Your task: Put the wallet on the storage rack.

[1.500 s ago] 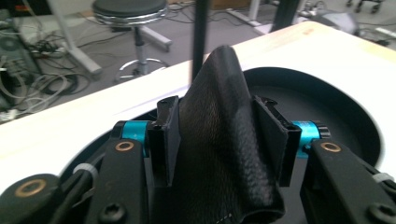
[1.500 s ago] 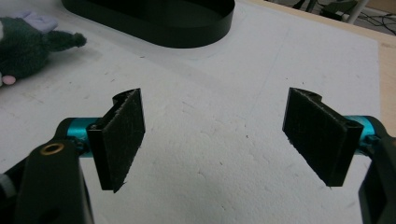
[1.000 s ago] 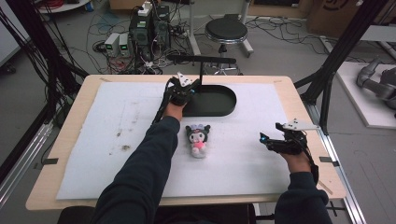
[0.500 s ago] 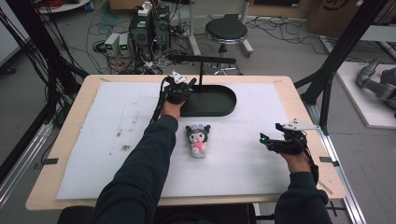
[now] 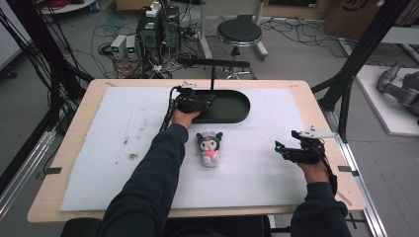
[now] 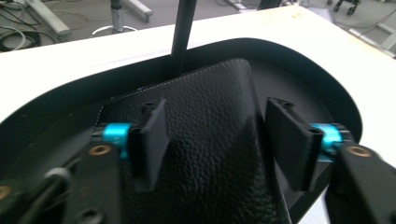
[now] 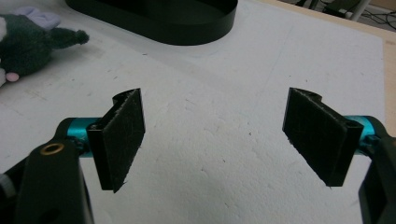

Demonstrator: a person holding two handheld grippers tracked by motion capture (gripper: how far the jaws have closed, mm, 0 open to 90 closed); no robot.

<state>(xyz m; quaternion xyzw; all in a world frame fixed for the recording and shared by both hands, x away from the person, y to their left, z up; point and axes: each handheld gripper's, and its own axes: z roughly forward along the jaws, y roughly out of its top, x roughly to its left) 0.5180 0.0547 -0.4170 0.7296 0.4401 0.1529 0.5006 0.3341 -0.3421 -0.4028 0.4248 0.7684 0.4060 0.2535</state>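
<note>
On the white mat (image 5: 99,148), your left gripper (image 6: 217,135) has just been opening; its jaws stand apart around the black leather pouch (image 6: 210,140) lying in the oval tray (image 5: 242,111). Your right gripper (image 7: 212,135) hovers with its jaws wide apart, nothing between them.

A matte black oval tray (image 5: 232,107) is sitting at the upper centre of the high view, with a black post and crossbar (image 5: 213,63) rising from it. A black, pebble-grained leather piece (image 6: 210,154) is lying inside the tray, filling the centre of the left gripper view. The left gripper (image 6: 217,140) is showing black jaws with bright turquoise collars and brass-coloured rivets; the right gripper (image 7: 215,135) is showing the same colours. A plush toy (image 5: 209,146), dark charcoal with a white face and a pink body, is lying mid-frame. A white mat (image 5: 118,148), speckled with brown stains at the left, is covering a pale wooden table (image 5: 64,133). Both sleeves (image 5: 148,192) are dark navy.
</note>
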